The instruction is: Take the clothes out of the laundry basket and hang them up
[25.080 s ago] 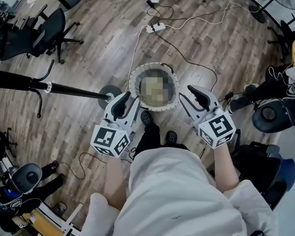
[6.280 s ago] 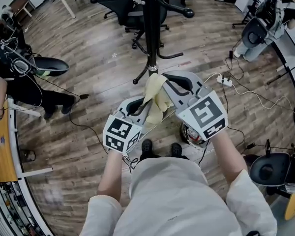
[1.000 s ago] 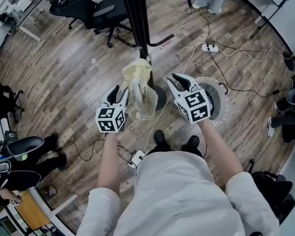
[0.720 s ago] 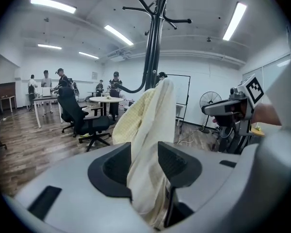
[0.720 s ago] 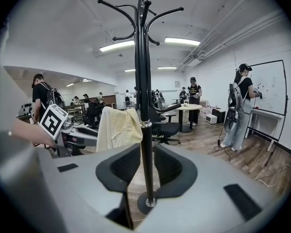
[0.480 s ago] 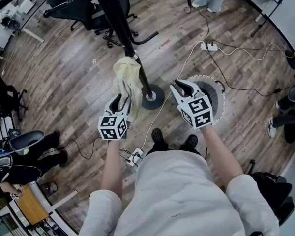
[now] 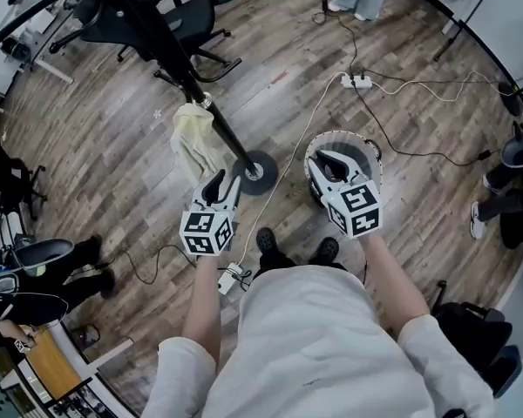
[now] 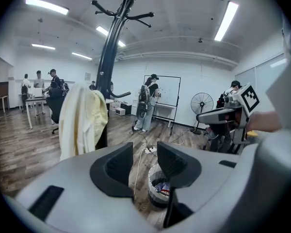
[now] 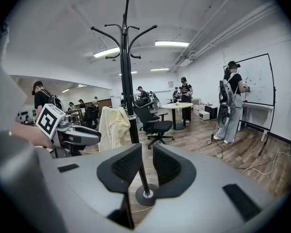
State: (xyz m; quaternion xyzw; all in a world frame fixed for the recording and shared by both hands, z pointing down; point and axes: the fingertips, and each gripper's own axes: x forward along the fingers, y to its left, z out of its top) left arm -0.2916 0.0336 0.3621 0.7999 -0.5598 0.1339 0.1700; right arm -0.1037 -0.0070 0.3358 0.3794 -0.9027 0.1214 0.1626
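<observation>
Wood floor | laundry basket (image 7: 342, 135) just right of coat stand (image 7: 227, 133) base; yellow garment (image 7: 192, 138) hangs on stand | your left gripper (image 7: 216, 184) spread, empty; right gripper (image 7: 327, 162) empty, jaws gapped, just narrowing | reopen it; pinch one garment

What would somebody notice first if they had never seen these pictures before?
Probably the pale yellow garment hanging on the tall black coat stand, up and left of the middle. Next come the two tools with black-and-white marker cubes. The left tool is open and empty near the garment, and the right tool is by the round laundry basket, its jaws just closing a little on nothing.
</observation>
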